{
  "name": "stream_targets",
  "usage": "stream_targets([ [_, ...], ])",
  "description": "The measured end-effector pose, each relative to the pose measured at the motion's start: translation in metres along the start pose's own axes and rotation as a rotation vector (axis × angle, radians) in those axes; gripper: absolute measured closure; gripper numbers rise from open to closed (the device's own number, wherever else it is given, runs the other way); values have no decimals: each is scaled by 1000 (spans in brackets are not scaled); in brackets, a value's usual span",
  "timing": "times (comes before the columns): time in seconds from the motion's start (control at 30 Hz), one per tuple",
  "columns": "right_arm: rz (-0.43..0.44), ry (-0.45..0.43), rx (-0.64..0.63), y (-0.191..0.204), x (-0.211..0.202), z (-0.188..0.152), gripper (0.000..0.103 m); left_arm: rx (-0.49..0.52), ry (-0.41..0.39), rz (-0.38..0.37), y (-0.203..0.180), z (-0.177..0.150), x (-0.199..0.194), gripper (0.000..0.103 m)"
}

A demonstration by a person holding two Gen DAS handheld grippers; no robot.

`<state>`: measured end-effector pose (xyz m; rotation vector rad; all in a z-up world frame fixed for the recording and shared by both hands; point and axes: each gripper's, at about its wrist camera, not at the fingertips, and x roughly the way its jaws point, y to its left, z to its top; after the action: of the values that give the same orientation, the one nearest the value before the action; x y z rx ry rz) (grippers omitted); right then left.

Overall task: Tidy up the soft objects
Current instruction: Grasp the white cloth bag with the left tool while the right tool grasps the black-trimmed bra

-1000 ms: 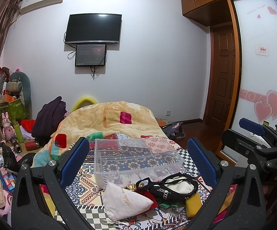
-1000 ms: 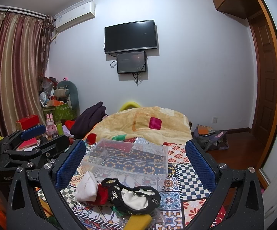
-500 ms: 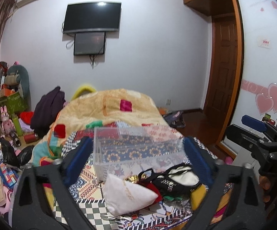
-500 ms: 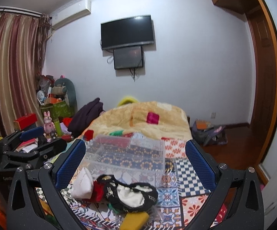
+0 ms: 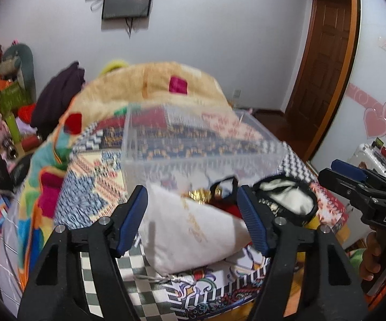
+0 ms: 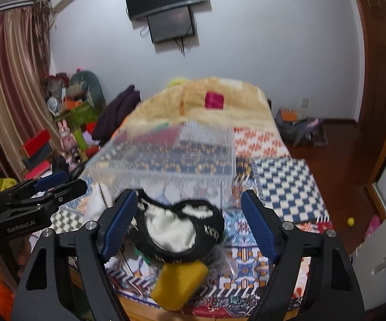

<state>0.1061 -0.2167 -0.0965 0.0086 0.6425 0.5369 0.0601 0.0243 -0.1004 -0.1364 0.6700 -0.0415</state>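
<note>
- Only the right wrist view shows a yellow sponge (image 6: 178,285), nearer than the clear plastic box (image 6: 166,160).
- Left hand-held gripper (image 5: 193,214) spread wide around white drawstring pouch (image 5: 193,235); right hand-held gripper (image 6: 188,219) wide open around black-and-white cloth bag (image 6: 176,230).

Clear glossy plastic box (image 5: 203,144), see-through w/ smooth walls. White pouch (image 5: 190,230) is matt woven cloth w/ gold lettering. Black-trimmed item (image 6: 176,230) is soft cloth, its white lining faintly satiny. Yellow block (image 6: 178,285) looks spongy and matt. Bedspread (image 6: 283,184) is printed cloth; beige blanket (image 5: 150,85) seems fluffy. Left gripper (image 5: 193,222) and right gripper (image 6: 188,223): black matt plastic w/ ribbed blue pads (image 5: 131,222), silvery metal screws. Door (image 5: 324,53): glossy wood.
</note>
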Motion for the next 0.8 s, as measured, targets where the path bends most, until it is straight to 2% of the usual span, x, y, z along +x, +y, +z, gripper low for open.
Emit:
stream_targets([
  [0.1,1,47,16,-5,5,-5,33,-2,38,-11,2,-7,12,38],
  [0.33,29,128,31,-5,23,-10,45,7,94,-16,2,-17,29,58],
  [0.4,44,141,30,-4,26,-12,53,10,99,-13,3,-20,30,67],
  [0.53,48,143,34,-5,29,-13,64,8,107,-9,8,-24,32,93],
  [0.6,53,143,45,-8,28,-12,72,7,105,-5,10,-25,30,96],
  [0.8,72,120,59,-7,24,-9,83,13,70,8,11,-24,16,101],
])
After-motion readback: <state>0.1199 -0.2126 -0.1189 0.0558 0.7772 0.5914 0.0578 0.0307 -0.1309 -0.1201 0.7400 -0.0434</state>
